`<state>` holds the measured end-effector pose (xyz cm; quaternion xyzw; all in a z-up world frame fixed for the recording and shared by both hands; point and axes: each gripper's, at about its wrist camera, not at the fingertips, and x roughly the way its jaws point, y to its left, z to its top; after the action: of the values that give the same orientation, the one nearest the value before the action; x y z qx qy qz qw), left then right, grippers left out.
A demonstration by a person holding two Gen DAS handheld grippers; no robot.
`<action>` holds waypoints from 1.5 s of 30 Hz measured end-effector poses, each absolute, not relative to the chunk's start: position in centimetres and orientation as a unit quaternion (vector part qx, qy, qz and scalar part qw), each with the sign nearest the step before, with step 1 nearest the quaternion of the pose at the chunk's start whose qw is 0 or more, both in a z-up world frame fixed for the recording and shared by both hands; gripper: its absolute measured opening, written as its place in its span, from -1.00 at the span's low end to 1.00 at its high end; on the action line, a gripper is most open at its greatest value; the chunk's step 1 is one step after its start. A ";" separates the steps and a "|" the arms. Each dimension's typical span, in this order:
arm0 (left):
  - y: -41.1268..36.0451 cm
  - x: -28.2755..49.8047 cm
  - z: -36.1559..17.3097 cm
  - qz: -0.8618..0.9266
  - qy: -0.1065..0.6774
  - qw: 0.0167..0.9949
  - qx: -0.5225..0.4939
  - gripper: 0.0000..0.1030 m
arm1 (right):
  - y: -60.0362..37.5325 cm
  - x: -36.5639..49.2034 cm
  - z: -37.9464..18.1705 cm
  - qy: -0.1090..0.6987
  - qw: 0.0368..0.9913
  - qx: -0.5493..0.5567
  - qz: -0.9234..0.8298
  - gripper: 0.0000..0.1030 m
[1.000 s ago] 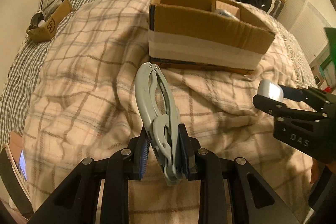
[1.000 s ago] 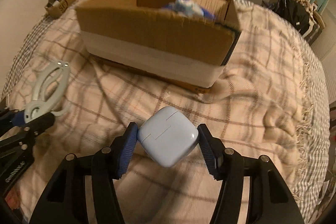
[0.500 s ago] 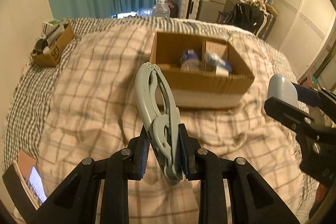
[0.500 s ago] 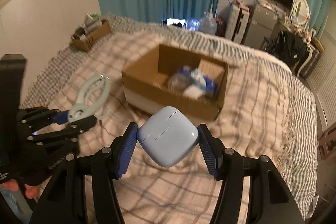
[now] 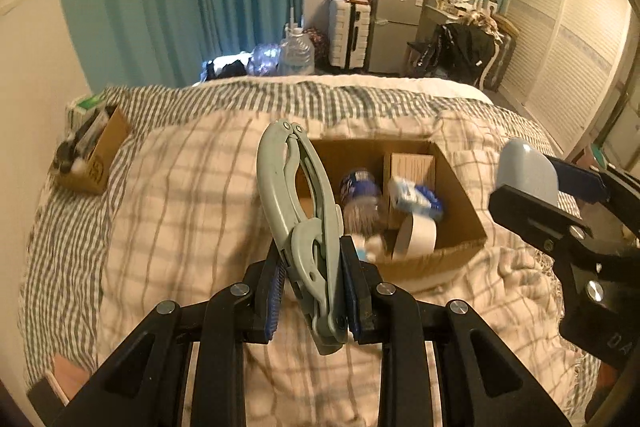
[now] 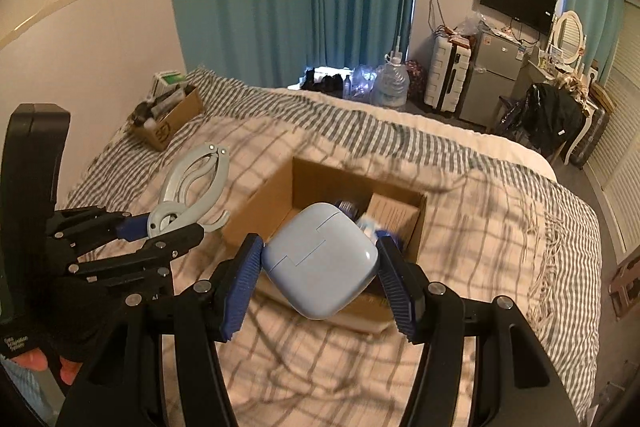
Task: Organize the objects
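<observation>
The open box (image 5: 436, 259) on the plaid bed (image 5: 168, 211) holds a bottle (image 5: 360, 203), tape roll (image 5: 414, 237), carton (image 5: 412, 165) and blue-white pack (image 5: 414, 197). Above the bed, the left gripper (image 5: 314, 287) clamps grey pliers (image 5: 296, 195); the right gripper (image 6: 320, 269) squeezes a blue case (image 6: 320, 261) over the box's near wall.

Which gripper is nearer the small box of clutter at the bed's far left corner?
Left. The left gripper sits on the small box's side; the right gripper hangs over the big cardboard box.
</observation>
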<state>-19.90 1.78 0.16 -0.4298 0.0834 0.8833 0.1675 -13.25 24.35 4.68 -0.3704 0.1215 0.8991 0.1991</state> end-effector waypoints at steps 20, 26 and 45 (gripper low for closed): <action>5.5 -28.3 -6.4 0.859 0.111 0.188 -0.463 -0.49 | 31.3 -19.8 -5.0 0.186 0.196 -0.424 0.865 0.12; 5.3 -28.2 -6.7 0.861 0.119 0.182 -0.459 -0.47 | 31.6 -19.4 -5.1 0.198 0.195 -0.420 0.864 0.20; -0.2 -18.2 7.1 0.915 0.055 0.181 -0.356 0.87 | 26.2 -7.6 9.1 0.158 0.275 -0.301 0.899 0.71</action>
<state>-18.24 -0.22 7.10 -0.3556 0.0550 0.9153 0.1809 -7.62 26.18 9.06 -0.3013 0.1579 0.8993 0.2749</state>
